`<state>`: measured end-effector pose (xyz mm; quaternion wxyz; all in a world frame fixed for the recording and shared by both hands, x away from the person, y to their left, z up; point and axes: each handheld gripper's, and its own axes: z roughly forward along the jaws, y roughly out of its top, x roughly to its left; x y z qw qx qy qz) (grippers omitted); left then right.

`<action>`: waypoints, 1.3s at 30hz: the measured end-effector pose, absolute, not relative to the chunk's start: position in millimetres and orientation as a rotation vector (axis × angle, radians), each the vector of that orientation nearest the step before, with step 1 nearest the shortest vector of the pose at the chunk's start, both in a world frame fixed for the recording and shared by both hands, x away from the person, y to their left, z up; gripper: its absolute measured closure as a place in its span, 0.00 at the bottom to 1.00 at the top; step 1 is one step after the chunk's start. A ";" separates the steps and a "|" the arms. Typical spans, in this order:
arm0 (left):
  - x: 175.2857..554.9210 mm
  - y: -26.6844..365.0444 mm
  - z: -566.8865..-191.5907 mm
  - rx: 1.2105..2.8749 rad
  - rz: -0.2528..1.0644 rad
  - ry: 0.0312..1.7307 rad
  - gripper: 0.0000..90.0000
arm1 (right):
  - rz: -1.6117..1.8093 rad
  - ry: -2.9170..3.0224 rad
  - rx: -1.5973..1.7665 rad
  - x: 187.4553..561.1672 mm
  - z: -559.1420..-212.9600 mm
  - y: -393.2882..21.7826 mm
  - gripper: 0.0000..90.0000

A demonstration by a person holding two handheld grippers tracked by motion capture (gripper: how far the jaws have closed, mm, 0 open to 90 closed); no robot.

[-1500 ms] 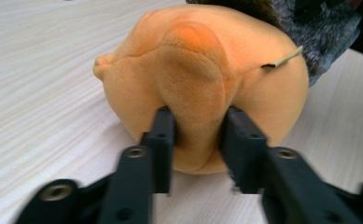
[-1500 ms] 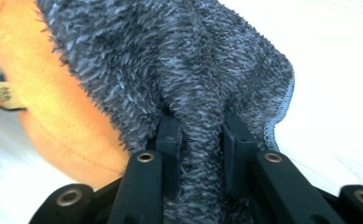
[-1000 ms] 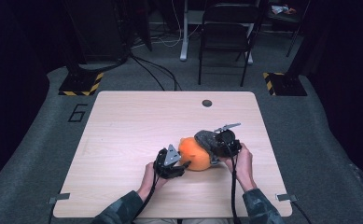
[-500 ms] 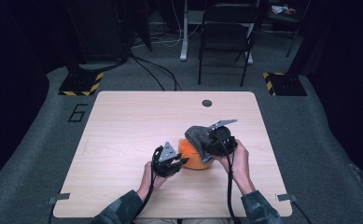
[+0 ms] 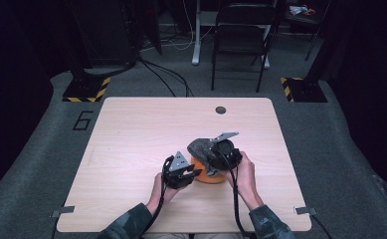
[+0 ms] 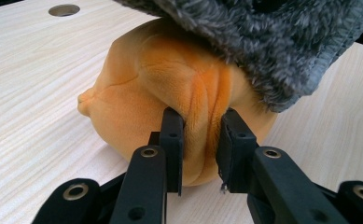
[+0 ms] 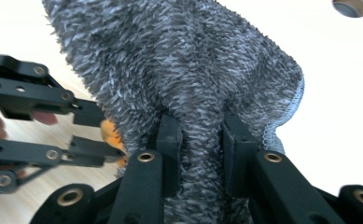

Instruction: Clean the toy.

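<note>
Between the left gripper's [image 6: 200, 140] just-closed jaws sits a pinched fold of the orange plush toy [image 6: 170, 98], resting on the table [image 6: 34, 88]. Above it, the right gripper [image 7: 200, 140] clamps the grey fuzzy cloth [image 7: 179, 70] draped over the toy.

high view: fixed above the person's side, facing forward and down, far enough back to take in the whole tabletop [image 5: 131, 129], floor and a chair [image 5: 238, 45] beyond. left gripper view: rides low on the left gripper [image 6: 198, 140], looks along its fingers, very close on an orange plush [image 6: 170, 93] under a grey fuzzy cloth [image 6: 263, 42]. right gripper view: same mount on the right gripper [image 7: 198, 140], very close on the cloth. all three share plush, cloth, tabletop hole [image 5: 221, 110].
</note>
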<state>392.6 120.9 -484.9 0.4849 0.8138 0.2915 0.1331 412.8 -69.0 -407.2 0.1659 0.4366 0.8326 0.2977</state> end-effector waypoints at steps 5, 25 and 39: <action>394.4 122.6 -485.6 1.979 0.320 0.709 0.81 | 0.820 2.365 1.270 416.0 -408.8 -79.0 0.80; 398.7 126.8 -487.3 1.966 0.285 0.726 0.80 | 0.723 2.351 1.482 435.5 -433.4 -126.7 0.80; 402.8 131.4 -489.1 1.945 0.247 0.750 0.80 | 0.487 2.385 1.584 451.6 -477.2 -136.9 0.80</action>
